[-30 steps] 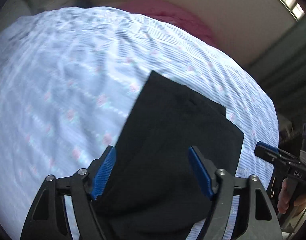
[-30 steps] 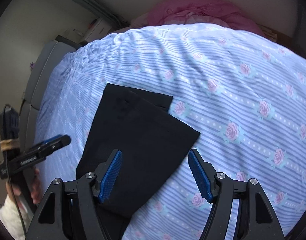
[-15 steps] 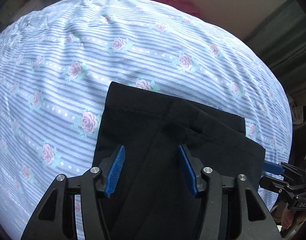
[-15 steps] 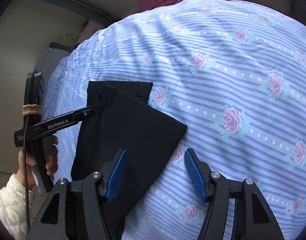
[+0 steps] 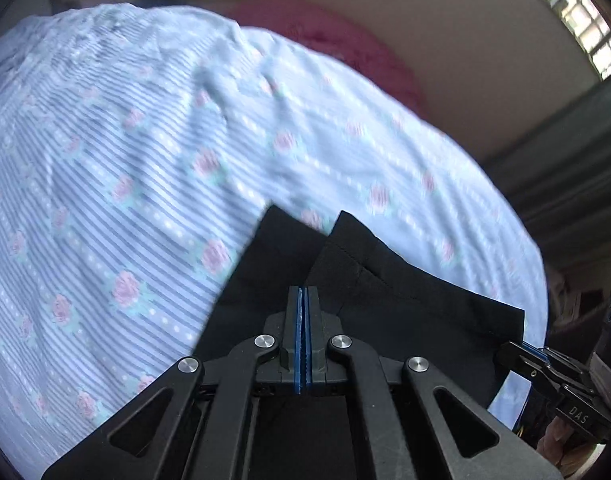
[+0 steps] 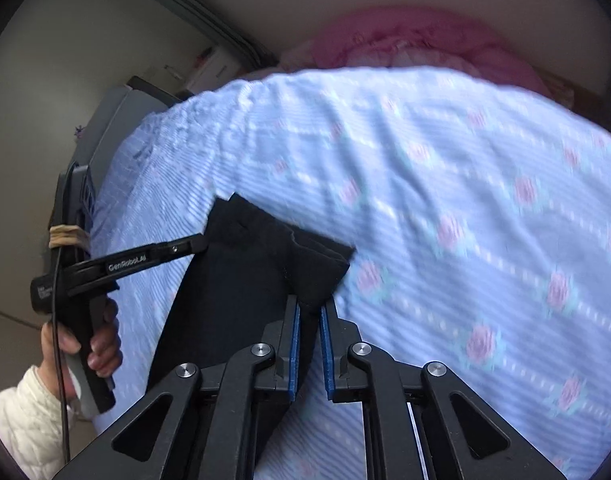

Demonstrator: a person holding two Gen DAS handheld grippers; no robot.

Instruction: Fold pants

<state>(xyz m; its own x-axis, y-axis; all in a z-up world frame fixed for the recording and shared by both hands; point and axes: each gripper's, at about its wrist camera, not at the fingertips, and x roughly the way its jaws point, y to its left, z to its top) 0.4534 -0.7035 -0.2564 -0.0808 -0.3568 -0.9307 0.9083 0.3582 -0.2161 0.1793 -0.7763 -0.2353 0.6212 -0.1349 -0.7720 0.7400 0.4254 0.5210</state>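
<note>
The black pants lie folded on the flowered blue bedsheet. My left gripper has its blue pads pressed together on the near left part of the pants. In the right wrist view the pants bunch up at their right corner. My right gripper is closed on that corner, its pads a narrow gap apart around the fabric. The left gripper also shows in the right wrist view, its tip at the pants' left edge. The right gripper also shows in the left wrist view.
A pink quilt lies at the head of the bed by the beige wall. A grey cabinet stands off the bed's left side. The striped sheet spreads wide to the right.
Both grippers have gone from wide open to closed on the pants' near edge. The fabric has lifted and bunched at both grips.
</note>
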